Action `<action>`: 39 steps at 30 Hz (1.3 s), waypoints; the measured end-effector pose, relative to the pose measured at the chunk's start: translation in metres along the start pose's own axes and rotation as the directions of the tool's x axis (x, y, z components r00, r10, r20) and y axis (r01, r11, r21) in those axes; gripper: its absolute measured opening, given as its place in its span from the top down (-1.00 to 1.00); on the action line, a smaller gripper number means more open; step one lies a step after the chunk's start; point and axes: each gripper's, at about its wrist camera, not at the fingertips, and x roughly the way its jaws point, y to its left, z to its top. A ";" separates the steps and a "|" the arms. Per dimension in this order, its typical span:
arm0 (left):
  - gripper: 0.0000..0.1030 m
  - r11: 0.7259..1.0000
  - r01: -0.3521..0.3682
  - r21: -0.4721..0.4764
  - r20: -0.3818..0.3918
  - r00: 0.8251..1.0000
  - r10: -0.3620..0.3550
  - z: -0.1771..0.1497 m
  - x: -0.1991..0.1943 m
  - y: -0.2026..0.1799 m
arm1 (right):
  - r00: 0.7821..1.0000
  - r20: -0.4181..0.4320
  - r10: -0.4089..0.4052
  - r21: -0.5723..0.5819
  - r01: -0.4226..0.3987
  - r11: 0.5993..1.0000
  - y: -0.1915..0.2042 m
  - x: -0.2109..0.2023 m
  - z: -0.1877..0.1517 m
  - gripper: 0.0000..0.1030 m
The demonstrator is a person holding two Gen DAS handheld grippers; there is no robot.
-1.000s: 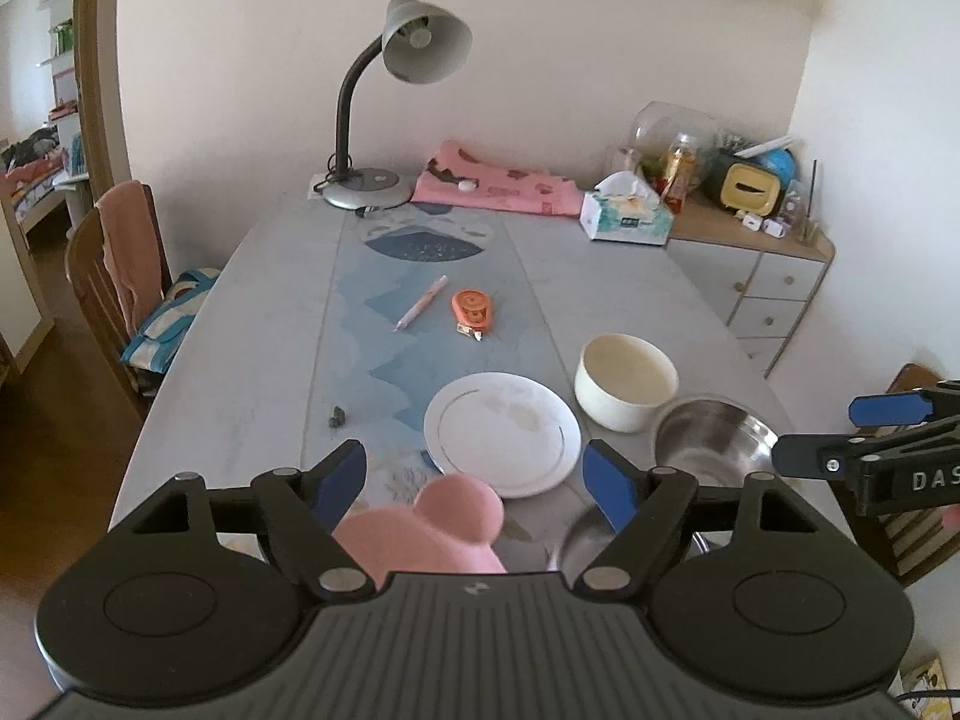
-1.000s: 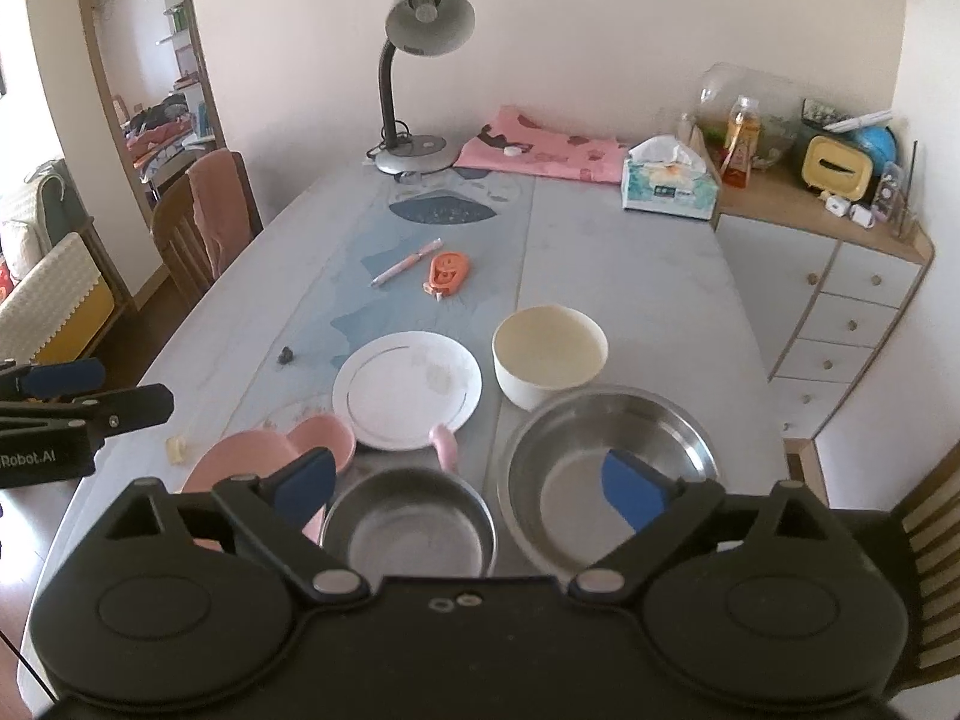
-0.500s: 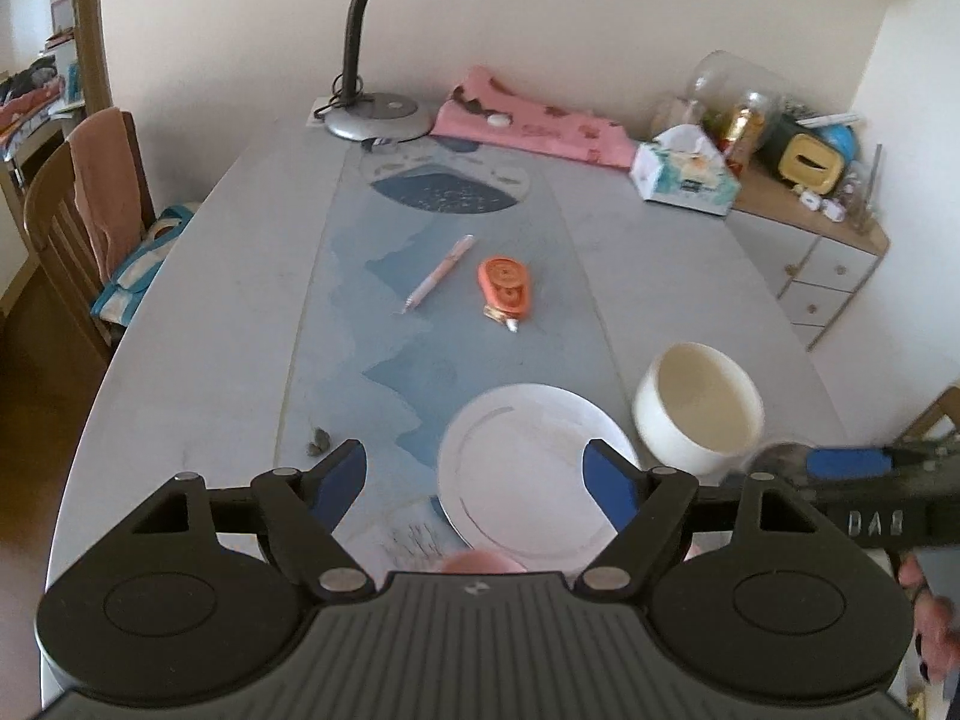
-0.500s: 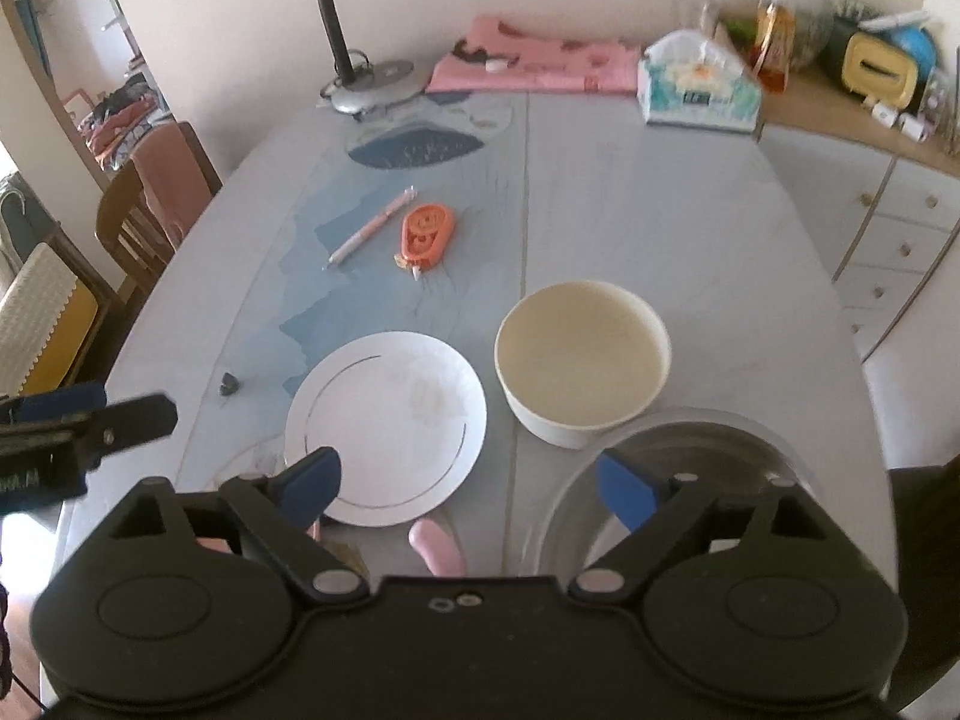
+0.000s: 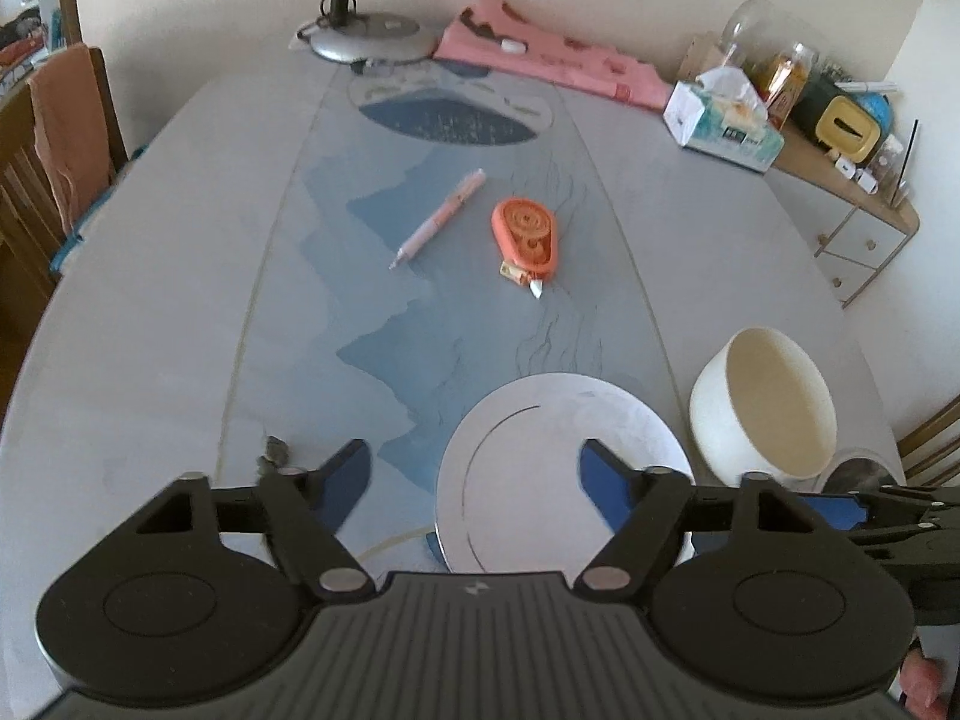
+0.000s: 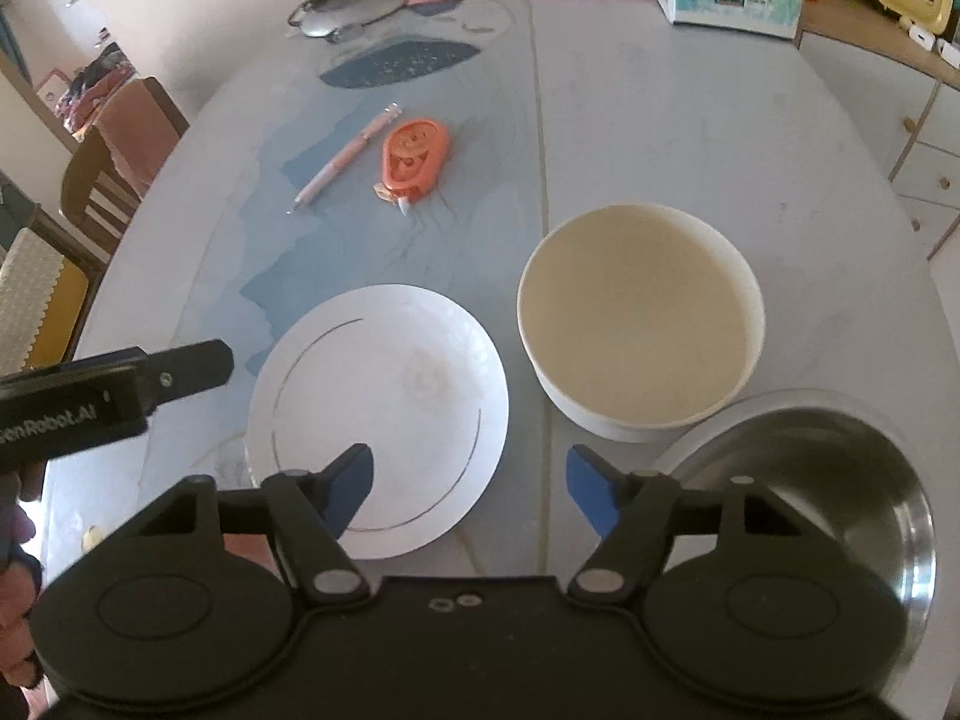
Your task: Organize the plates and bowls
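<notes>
A white plate (image 5: 558, 456) (image 6: 384, 396) lies flat on the table near its front. To its right stands a cream bowl (image 5: 774, 408) (image 6: 636, 330), and nearer still a steel bowl (image 6: 810, 468). My left gripper (image 5: 474, 468) hovers low over the plate's left part, jaws closing, with the plate's rim showing between its fingers but no pad on it. My right gripper (image 6: 468, 474) hangs over the plate's right edge, jaws also closing, pads clear of it. Each gripper shows in the other's view: the left gripper (image 6: 120, 390) and the right gripper (image 5: 840, 510).
Farther back on the table lie a pink pen (image 5: 438, 219) and an orange tape dispenser (image 5: 528, 234). A lamp base (image 5: 372, 42), a pink cloth (image 5: 552, 60) and a tissue box (image 5: 720, 120) stand at the far end. A chair (image 6: 114, 174) is at the left, a cabinet (image 5: 864, 228) at the right.
Both grippers have come forward and down toward the white plate, and their jaws have narrowed. The pink dishes and the small steel bowl have passed out of view beneath them.
</notes>
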 end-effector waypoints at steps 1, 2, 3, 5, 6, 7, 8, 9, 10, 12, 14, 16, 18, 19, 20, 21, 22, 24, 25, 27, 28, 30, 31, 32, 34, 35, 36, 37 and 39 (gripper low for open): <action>-0.19 1.000 0.009 -0.004 -0.010 1.000 -0.009 0.001 0.004 0.000 | 1.000 -0.003 0.001 0.007 -0.001 1.000 0.000 0.002 0.000 -0.31; -0.18 1.000 0.012 -0.007 -0.020 1.000 -0.012 0.001 0.009 0.000 | 1.000 -0.009 0.001 0.012 -0.001 1.000 0.000 0.004 0.001 -0.29; -0.18 1.000 0.007 -0.006 -0.025 1.000 -0.007 0.001 0.013 -0.001 | 1.000 -0.014 0.001 0.017 0.000 1.000 -0.001 0.007 0.002 -0.26; -0.09 1.000 -0.004 0.006 -0.036 0.999 0.004 0.002 0.022 -0.003 | 1.000 -0.024 0.000 0.032 0.001 0.999 -0.002 0.011 0.003 -0.20; 0.01 1.000 -0.006 0.009 -0.044 0.999 0.006 0.003 0.026 -0.003 | 1.000 -0.031 -0.003 0.042 0.004 0.999 -0.002 0.013 0.003 -0.16; 0.08 1.000 -0.010 0.009 -0.056 0.998 0.011 0.003 0.030 -0.002 | 0.999 -0.039 -0.004 0.054 0.006 0.999 -0.003 0.016 0.004 -0.12; 0.11 1.000 -0.014 0.007 -0.065 0.998 0.015 0.004 0.034 -0.002 | 0.999 -0.046 -0.005 0.065 0.008 0.998 -0.004 0.019 0.004 -0.10; 0.14 1.000 -0.017 0.008 -0.072 0.997 0.017 0.005 0.038 -0.001 | 0.999 -0.049 -0.012 0.076 0.016 0.997 -0.005 0.021 0.004 -0.05; 0.15 1.000 -0.017 0.008 -0.076 0.997 0.018 0.005 0.041 0.000 | 0.999 -0.051 -0.018 0.087 0.023 0.996 -0.006 0.022 0.004 -0.05; 0.18 1.000 -0.011 -0.004 -0.085 0.996 0.010 0.007 0.046 0.002 | 0.998 -0.057 -0.023 0.112 0.029 0.993 -0.009 0.027 0.004 -0.01; 0.21 1.000 0.000 -0.018 -0.094 0.996 -0.002 0.008 0.051 0.003 | 0.998 -0.060 -0.014 0.141 0.022 0.990 -0.012 0.031 0.004 0.04; 0.24 1.000 -0.001 -0.016 -0.100 0.995 -0.001 0.008 0.056 0.004 | 0.998 -0.058 -0.014 0.155 0.023 0.988 -0.014 0.035 0.004 0.12; 0.31 1.000 -0.004 -0.020 -0.106 0.994 0.002 0.008 0.059 0.005 | 0.999 -0.050 -0.009 0.162 0.017 0.987 -0.017 0.035 0.004 0.18; 0.35 1.000 0.001 -0.029 -0.110 0.994 -0.004 0.008 0.061 0.007 | 0.999 -0.049 -0.005 0.166 0.013 0.986 -0.017 0.035 0.004 0.19; 0.35 0.999 0.005 -0.039 -0.114 0.993 -0.010 0.008 0.063 0.008 | 0.999 -0.048 -0.003 0.168 0.011 0.986 -0.017 0.036 0.004 0.19; 0.35 0.999 0.007 -0.044 -0.117 0.993 -0.012 0.008 0.064 0.009 | 0.999 -0.047 -0.003 0.169 0.011 0.986 -0.017 0.036 0.004 0.20; 0.36 0.999 0.006 -0.048 -0.119 0.993 -0.012 0.008 0.065 0.010 | 0.999 -0.048 -0.002 0.166 0.010 0.986 -0.017 0.037 0.004 0.21; 0.40 0.999 0.007 -0.052 -0.121 0.993 -0.013 0.007 0.067 0.012 | 0.999 -0.048 -0.002 0.167 0.010 0.986 -0.015 0.038 0.005 0.23; 0.46 0.998 0.008 -0.058 -0.123 0.992 -0.015 0.006 0.067 0.013 | 0.999 -0.048 -0.004 0.168 0.012 0.986 -0.015 0.039 0.005 0.26; 0.50 0.998 0.012 -0.066 -0.123 0.992 -0.020 0.006 0.068 0.014 | 0.999 -0.049 -0.011 0.161 0.019 0.987 -0.012 0.041 0.006 0.27; 0.52 0.998 0.012 -0.066 -0.122 0.992 -0.020 0.006 0.068 0.014 | 0.999 -0.050 -0.016 0.154 0.023 0.988 -0.011 0.041 0.006 0.27; 0.57 0.998 0.014 -0.066 -0.124 0.992 -0.022 0.006 0.068 0.015 | 0.999 -0.050 -0.020 0.149 0.027 0.988 -0.012 0.040 0.005 0.27; 0.58 0.998 0.016 -0.067 -0.124 0.992 -0.025 0.006 0.068 0.015 | 0.998 -0.052 -0.022 0.147 0.029 0.989 -0.011 0.041 0.005 0.27; 0.58 0.998 0.018 -0.068 -0.124 0.992 -0.026 0.006 0.067 0.015 | 0.998 -0.056 -0.023 0.142 0.030 0.989 -0.010 0.041 0.005 0.27; 0.60 0.998 0.019 -0.068 -0.120 0.992 -0.027 0.005 0.067 0.016 | 0.997 -0.072 -0.025 0.121 0.034 0.992 -0.007 0.044 0.007 0.27; 0.61 0.998 0.020 -0.067 -0.119 0.993 -0.028 0.005 0.067 0.016 | 0.997 -0.075 -0.024 0.115 0.033 0.993 -0.007 0.045 0.007 0.27; 0.62 0.997 0.021 -0.070 -0.117 0.993 -0.029 0.004 0.067 0.017 | 0.997 -0.078 -0.024 0.108 0.033 0.994 -0.006 0.046 0.007 0.31; 0.63 0.997 0.022 -0.073 -0.116 0.993 -0.030 0.004 0.067 0.017 | 0.996 -0.081 -0.025 0.099 0.033 0.995 -0.005 0.047 0.008 0.38; 0.64 0.997 0.022 -0.069 -0.113 0.993 -0.030 0.003 0.066 0.017 | 0.996 -0.082 -0.041 0.087 0.048 0.995 -0.004 0.048 0.008 0.46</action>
